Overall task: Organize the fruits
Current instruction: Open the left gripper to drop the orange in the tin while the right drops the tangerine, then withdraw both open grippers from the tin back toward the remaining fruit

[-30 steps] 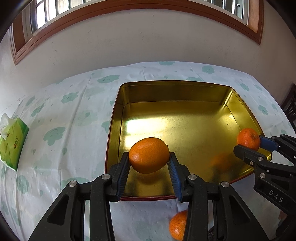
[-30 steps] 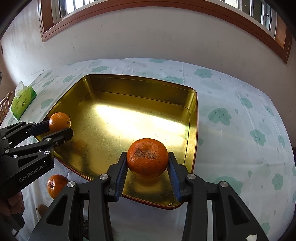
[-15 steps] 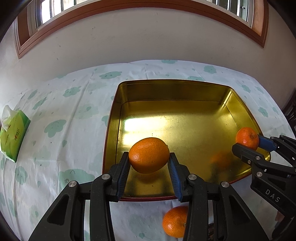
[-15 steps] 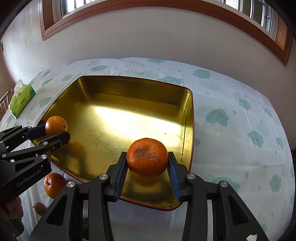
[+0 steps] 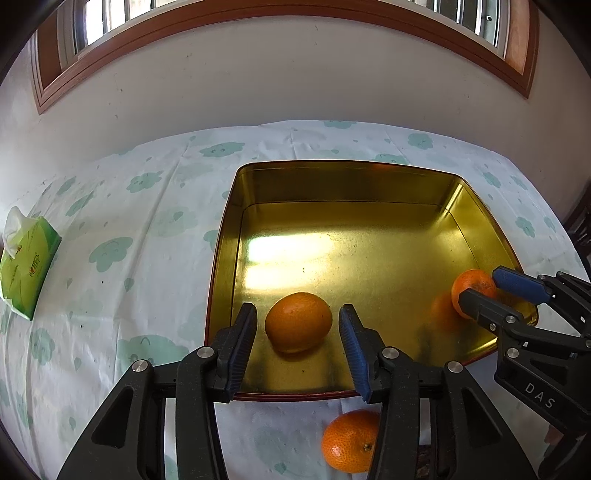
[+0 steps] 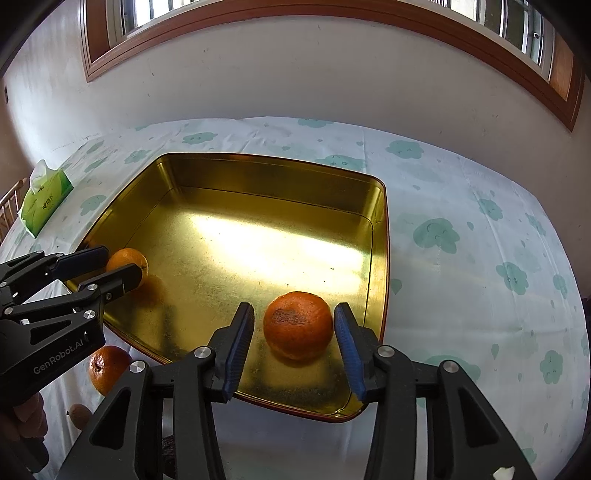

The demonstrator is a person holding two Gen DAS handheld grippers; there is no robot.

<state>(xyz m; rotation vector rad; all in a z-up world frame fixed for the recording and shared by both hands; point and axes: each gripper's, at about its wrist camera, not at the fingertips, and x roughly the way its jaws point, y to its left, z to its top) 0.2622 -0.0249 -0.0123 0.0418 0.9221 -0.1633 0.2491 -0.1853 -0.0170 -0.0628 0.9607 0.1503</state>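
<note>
Oranges [image 5: 298, 322] [image 6: 298, 325] now loose in gold tin [image 5: 343, 184] — both grippers' fingers [image 5: 242, 343] [image 6: 347, 343] just released.

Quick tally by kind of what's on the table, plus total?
Round orange tangerines: 3 — two in the tin, one on the cloth
Square gold metal tin: 1
Green tissue pack: 1
Small brown fruit: 1
Total: 6

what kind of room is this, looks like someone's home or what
Most likely a home dining room: a table under a cloud-print tablecloth, a green tissue pack, a wood-framed window above a plain wall, and oranges going into a gold tin tray.
</note>
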